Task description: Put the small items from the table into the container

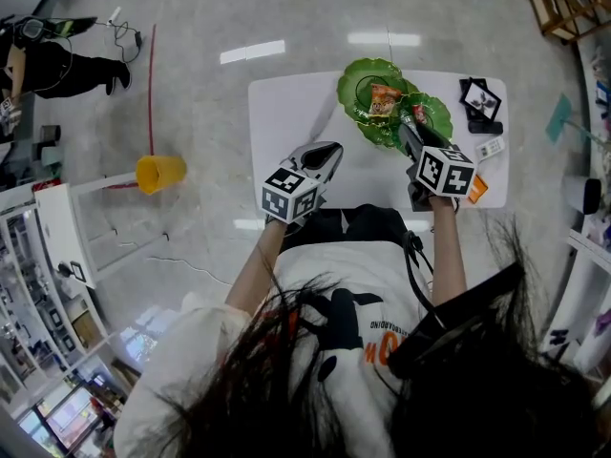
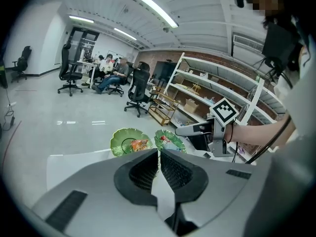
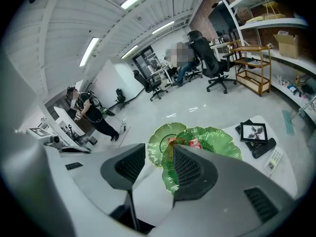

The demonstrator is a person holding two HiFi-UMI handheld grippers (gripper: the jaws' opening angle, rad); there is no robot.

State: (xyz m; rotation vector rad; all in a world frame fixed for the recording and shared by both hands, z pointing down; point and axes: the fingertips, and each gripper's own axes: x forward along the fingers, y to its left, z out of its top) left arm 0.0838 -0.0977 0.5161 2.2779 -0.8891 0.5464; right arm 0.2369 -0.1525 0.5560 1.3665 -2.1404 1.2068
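Two green leaf-shaped dishes stand at the far side of the white table (image 1: 286, 113). The far dish (image 1: 368, 76) holds an orange snack packet (image 1: 385, 98). The near dish (image 1: 431, 114) overlaps it and holds a small red item (image 1: 417, 113). My right gripper (image 1: 407, 128) is over the near dish (image 3: 217, 139) with jaws apart; the dish rim runs along the inner side of its right jaw, and bare table shows in the gap. My left gripper (image 1: 333, 149) hovers over the table's middle, its tips (image 2: 158, 153) together with nothing between them.
At the table's right end lie a black picture frame (image 1: 479, 96), a black object (image 1: 485, 127), a white remote-like item (image 1: 490, 148) and an orange piece (image 1: 477, 189). A yellow bucket (image 1: 159, 173) stands on the floor to the left, and a person (image 1: 57, 65) stands beyond it.
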